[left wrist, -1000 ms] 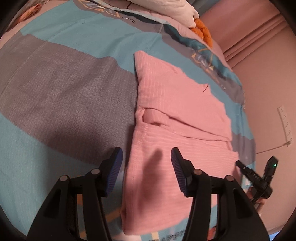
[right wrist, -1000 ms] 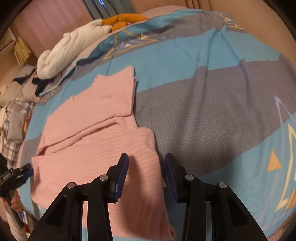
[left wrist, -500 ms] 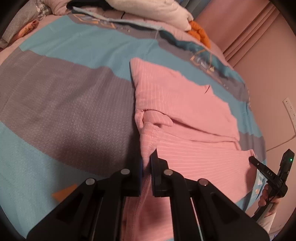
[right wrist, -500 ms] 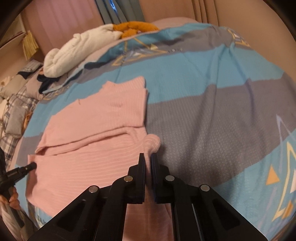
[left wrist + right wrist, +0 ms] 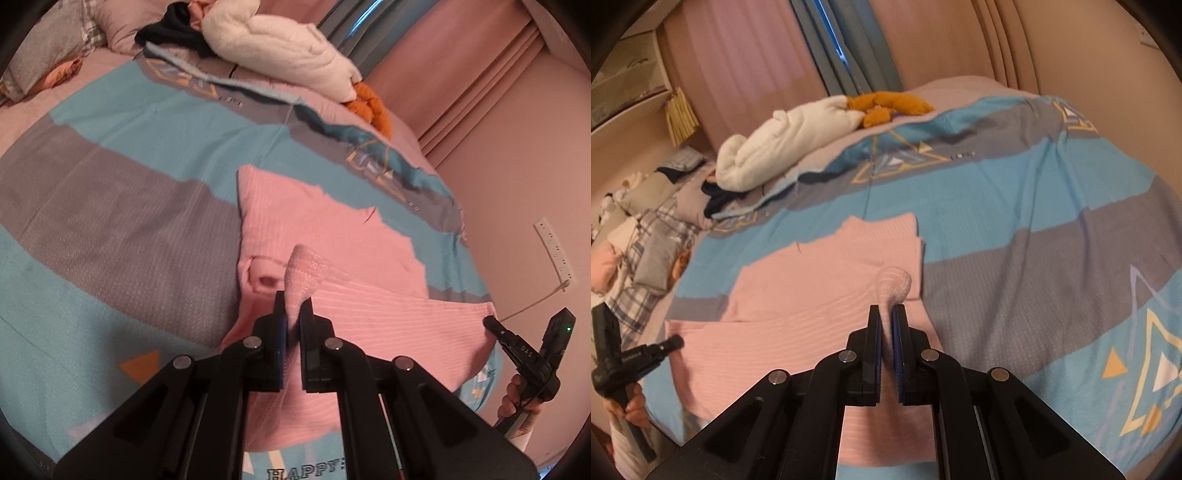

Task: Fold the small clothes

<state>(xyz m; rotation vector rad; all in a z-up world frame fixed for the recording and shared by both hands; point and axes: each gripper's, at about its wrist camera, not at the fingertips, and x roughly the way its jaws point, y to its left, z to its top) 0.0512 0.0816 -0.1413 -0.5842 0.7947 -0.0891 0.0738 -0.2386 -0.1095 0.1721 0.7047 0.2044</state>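
L gripper (image 5: 291,308) clamped on near-left corner of pink sweater (image 5: 332,229), fabric bunched up betw. fingers. Sweater lies mid-bed on blue/grey striped duvet (image 5: 110,206), near edge lifted off the bed. R gripper (image 5: 886,317) pinching near-right corner, knit tuft poking above tips. White blanket (image 5: 783,136) + orange plush (image 5: 886,103) at far side.
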